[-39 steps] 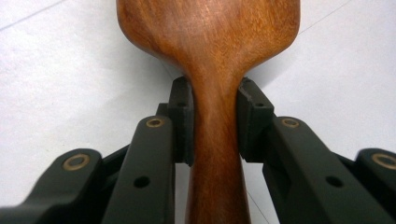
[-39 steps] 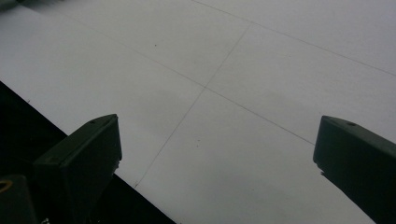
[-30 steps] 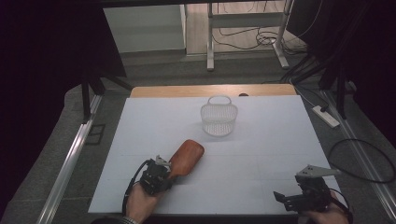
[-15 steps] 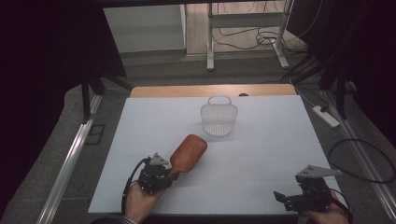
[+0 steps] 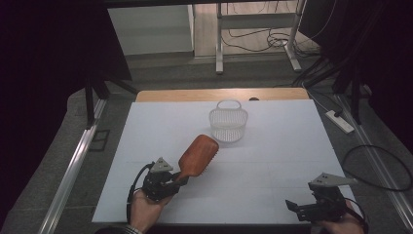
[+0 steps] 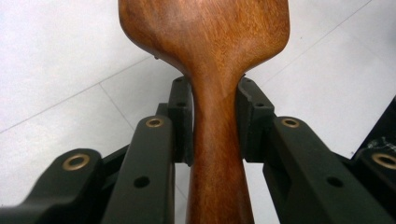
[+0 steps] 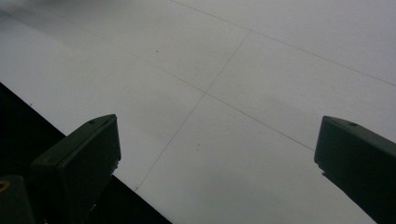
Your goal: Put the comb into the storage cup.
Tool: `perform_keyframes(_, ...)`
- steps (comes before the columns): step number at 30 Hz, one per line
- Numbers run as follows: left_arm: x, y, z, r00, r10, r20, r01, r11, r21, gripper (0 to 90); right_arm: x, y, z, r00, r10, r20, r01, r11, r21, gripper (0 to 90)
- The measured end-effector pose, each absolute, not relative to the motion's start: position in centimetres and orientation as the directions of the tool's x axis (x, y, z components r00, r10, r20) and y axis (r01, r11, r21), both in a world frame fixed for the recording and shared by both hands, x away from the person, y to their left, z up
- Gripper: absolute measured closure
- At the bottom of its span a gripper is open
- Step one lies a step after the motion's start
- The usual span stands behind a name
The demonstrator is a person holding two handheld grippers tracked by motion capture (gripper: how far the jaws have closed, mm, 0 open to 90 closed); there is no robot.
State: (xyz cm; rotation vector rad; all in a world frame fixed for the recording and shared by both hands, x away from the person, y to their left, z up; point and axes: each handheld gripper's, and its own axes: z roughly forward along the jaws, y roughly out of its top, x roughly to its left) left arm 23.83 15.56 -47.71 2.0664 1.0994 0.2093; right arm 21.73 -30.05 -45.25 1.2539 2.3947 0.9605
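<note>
The white table (image 5: pixel 272 161) is spread across the scene, and a white mesh basket (image 5: pixel 228 122) is seen upright toward its far middle. A wooden hairbrush (image 5: pixel 197 156) is held near the left, just short of the basket, its handle (image 6: pixel 215 154) clamped between the 2 jaws of the left gripper (image 5: pixel 176 178). At the near right corner, the right gripper (image 5: pixel 291 207) is held with its jaws spread wide and nothing between them.

The brush (image 5: pixel 197 155) is reddish-brown wood with a streaked grain, seen close in the left gripper view (image 6: pixel 210 56). Beyond it the basket (image 5: pixel 228 122) is white mesh. The bench (image 5: pixel 292 146) is white with thin grey lines, its far edge light wood. Both grippers' jaws are black.
</note>
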Motion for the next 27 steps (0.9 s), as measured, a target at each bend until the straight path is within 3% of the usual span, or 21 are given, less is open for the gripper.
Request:
perform_keyframes(15,23.6,15.2,-46.7,0.658,0.732,-0.176,0.574,-0.337,0.747,70.7,21.4,-30.0,-44.7,-0.619,0.784,0.041,0.553,0.398,0.732,0.0)
perform_keyframes(22,23.5,15.0,-46.5,0.676,0.717,-0.169,0.554,-0.343,0.759,70.7,21.9,-29.6,-44.3,-0.653,0.755,0.062,0.532,0.399,0.747,0.0)
perform_keyframes(27,23.5,14.8,-46.3,0.691,0.704,-0.163,0.537,-0.349,0.768,70.8,22.7,-29.3,-43.7,-0.659,0.74,0.133,0.559,0.365,0.744,0.0)
